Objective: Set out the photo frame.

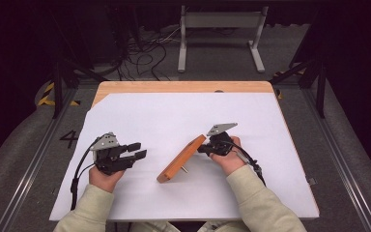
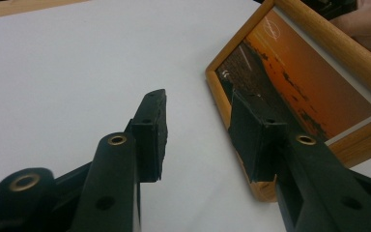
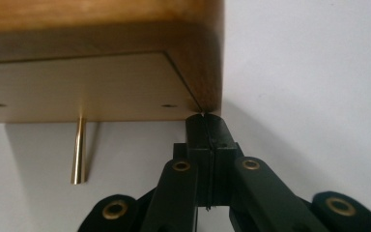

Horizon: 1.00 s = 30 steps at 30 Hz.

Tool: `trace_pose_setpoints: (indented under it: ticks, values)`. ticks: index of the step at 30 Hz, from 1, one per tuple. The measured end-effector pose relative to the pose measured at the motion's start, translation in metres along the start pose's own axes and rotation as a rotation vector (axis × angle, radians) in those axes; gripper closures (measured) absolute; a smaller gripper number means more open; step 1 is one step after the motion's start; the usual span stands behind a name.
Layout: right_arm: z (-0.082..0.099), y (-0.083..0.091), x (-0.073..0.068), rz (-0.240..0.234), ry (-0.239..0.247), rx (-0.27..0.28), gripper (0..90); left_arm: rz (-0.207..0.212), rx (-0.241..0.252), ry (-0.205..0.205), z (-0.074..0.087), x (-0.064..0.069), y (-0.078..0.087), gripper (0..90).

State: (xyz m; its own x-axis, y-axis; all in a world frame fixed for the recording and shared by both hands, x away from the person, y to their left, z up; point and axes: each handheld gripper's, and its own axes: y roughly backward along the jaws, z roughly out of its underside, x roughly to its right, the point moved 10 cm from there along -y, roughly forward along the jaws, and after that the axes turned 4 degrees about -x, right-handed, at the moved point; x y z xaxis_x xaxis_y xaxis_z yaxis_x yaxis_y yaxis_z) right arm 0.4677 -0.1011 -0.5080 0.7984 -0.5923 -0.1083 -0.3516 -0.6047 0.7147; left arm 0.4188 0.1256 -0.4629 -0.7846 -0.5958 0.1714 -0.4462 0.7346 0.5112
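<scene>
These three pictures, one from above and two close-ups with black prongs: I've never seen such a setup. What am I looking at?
A person sits at a table covered with white paper, holding a two-jaw hand tool in each hand. The top picture looks down from above. The others come from cameras riding on each tool, looking along its jaws. The left gripper is open and holds nothing; its view faces a wooden picture frame showing an orange sunset photo. The right gripper has its jaws shut together, with their tips at the frame's back corner, propping it tilted. A brass peg sticks out behind.
</scene>
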Motion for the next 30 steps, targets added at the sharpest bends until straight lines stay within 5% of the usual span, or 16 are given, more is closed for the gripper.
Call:
trace_pose_setpoints:
  ticks: [12, 30]
  values:
    - [-0.018, -0.014, 0.007, 0.010, 0.003, -0.010, 90.0, 0.005, -0.016, -0.006, 0.001, 0.001, -0.001, 61.2]
    - [-0.049, -0.034, -0.019, -0.084, 0.102, -0.011, 90.0, 0.001, -0.013, -0.001, 0.001, -0.002, 0.001, 60.5]
